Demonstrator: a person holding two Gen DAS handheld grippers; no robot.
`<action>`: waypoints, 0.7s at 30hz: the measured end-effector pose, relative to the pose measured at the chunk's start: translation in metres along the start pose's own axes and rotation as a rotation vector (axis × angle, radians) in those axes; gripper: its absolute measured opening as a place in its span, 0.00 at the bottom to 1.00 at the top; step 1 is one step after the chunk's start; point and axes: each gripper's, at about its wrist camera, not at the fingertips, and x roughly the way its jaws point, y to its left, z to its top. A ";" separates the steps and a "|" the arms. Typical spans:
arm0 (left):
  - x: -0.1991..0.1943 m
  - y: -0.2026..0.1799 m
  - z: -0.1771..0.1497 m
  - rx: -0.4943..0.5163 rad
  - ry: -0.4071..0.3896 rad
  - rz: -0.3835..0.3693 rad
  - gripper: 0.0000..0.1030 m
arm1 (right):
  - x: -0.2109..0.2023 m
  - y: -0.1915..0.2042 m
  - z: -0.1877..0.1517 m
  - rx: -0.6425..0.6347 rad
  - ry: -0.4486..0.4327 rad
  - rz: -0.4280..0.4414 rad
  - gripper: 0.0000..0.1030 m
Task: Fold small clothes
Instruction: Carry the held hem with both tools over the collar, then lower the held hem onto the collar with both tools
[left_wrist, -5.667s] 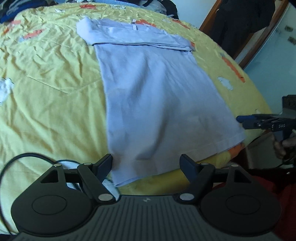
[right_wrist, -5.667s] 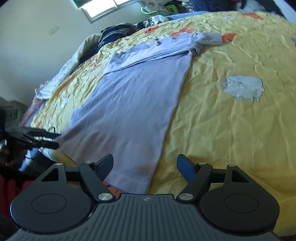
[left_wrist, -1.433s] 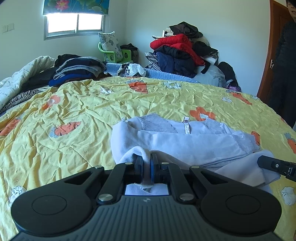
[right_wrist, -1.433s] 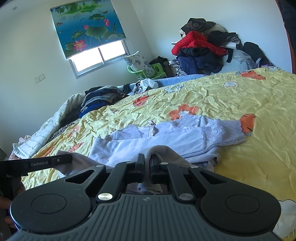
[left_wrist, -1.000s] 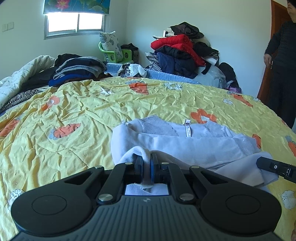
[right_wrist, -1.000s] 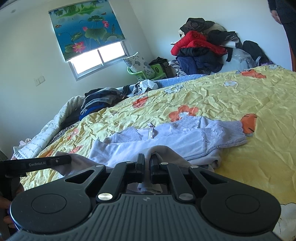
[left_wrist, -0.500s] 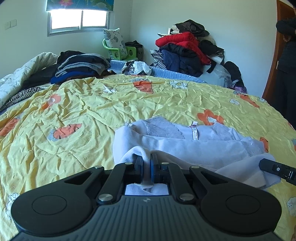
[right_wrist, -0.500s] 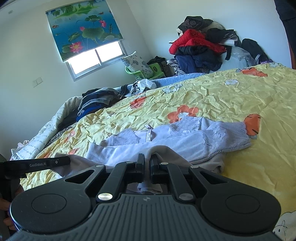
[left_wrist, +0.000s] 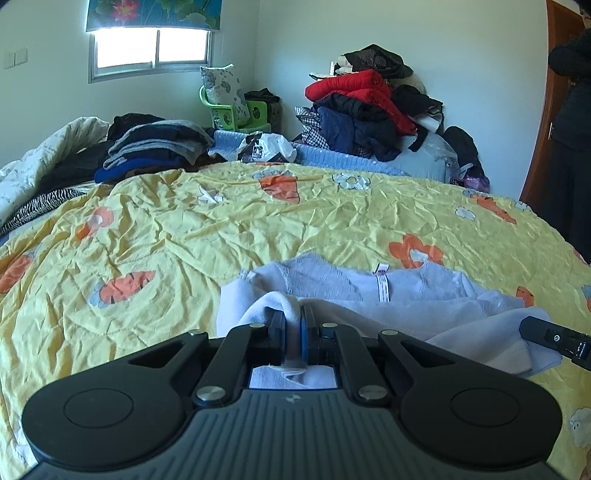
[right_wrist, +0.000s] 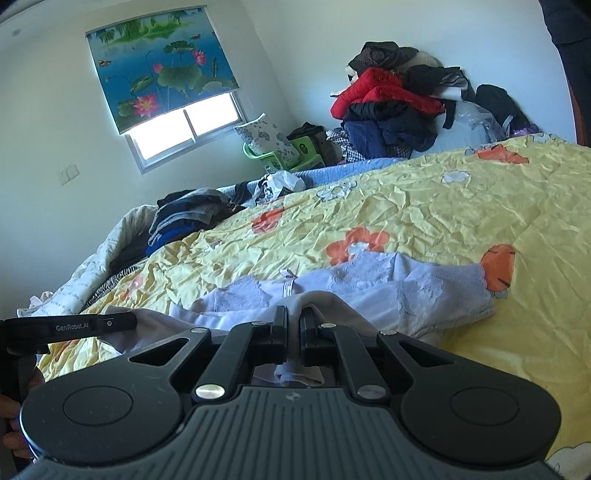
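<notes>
A pale lilac top (left_wrist: 413, 291) lies on the yellow bedspread (left_wrist: 184, 236), its lower half doubled over towards the collar label. My left gripper (left_wrist: 293, 321) is shut on the folded hem at the left side. My right gripper (right_wrist: 293, 321) is shut on the hem (right_wrist: 317, 299) at the other side. The right gripper's finger (left_wrist: 554, 338) shows at the right edge of the left wrist view. The left gripper's finger (right_wrist: 74, 326) shows at the left of the right wrist view. Sleeves (right_wrist: 443, 284) and collar lie flat beyond the held edge.
Folded dark clothes (left_wrist: 155, 147) are stacked at the bed's far left. A heap of red and dark jackets (left_wrist: 369, 107) leans on the far wall. A green chair with a pillow (left_wrist: 236, 103) stands by the window. A person in black (left_wrist: 570, 140) stands by the door.
Both grippers have carried the held hem a little further towards the collar; the collar and sleeves now sit closer in front of the fingers. Both grips stayed shut.
</notes>
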 end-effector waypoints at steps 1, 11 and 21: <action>0.000 0.000 0.001 0.001 -0.004 0.001 0.07 | 0.001 0.000 0.001 0.001 -0.003 0.000 0.10; 0.021 -0.004 0.023 0.022 -0.011 0.018 0.07 | 0.017 -0.001 0.015 -0.007 -0.018 -0.010 0.10; 0.073 -0.006 0.039 0.016 0.064 0.018 0.07 | 0.063 -0.018 0.028 0.032 0.011 -0.040 0.10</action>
